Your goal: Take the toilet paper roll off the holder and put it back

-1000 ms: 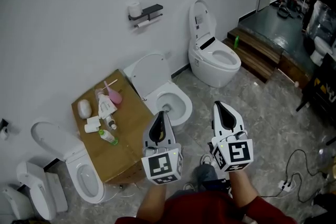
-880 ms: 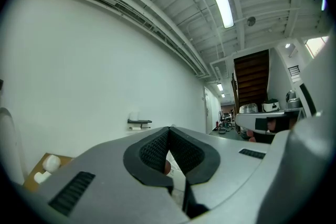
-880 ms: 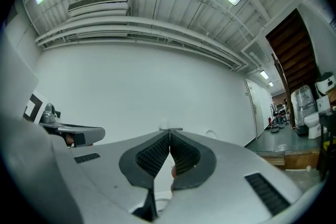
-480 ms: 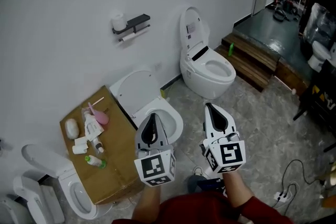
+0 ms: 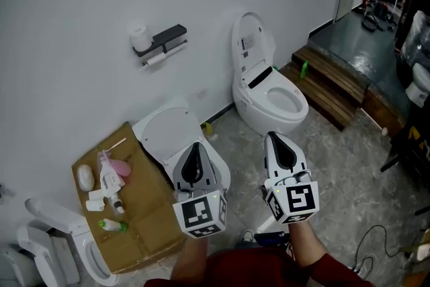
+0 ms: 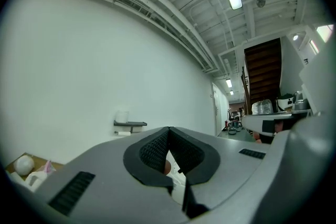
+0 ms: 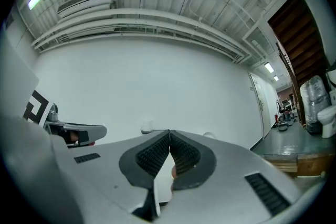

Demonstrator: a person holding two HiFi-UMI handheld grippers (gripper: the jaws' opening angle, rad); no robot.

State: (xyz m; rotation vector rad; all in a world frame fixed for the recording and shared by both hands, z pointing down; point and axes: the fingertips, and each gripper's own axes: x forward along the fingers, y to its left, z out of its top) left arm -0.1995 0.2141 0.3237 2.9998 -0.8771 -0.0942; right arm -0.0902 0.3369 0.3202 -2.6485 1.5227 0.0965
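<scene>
Both were pressed together and held nothing: the left gripper [image 5: 196, 146] above an open toilet [image 5: 164, 132], the right gripper [image 5: 276, 138] beside it. The toilet paper roll [image 5: 156, 59] hung under the wall holder [image 5: 169, 34], well apart from both. A spare roll [image 5: 139, 37] stood upright on the holder's left end.
</scene>
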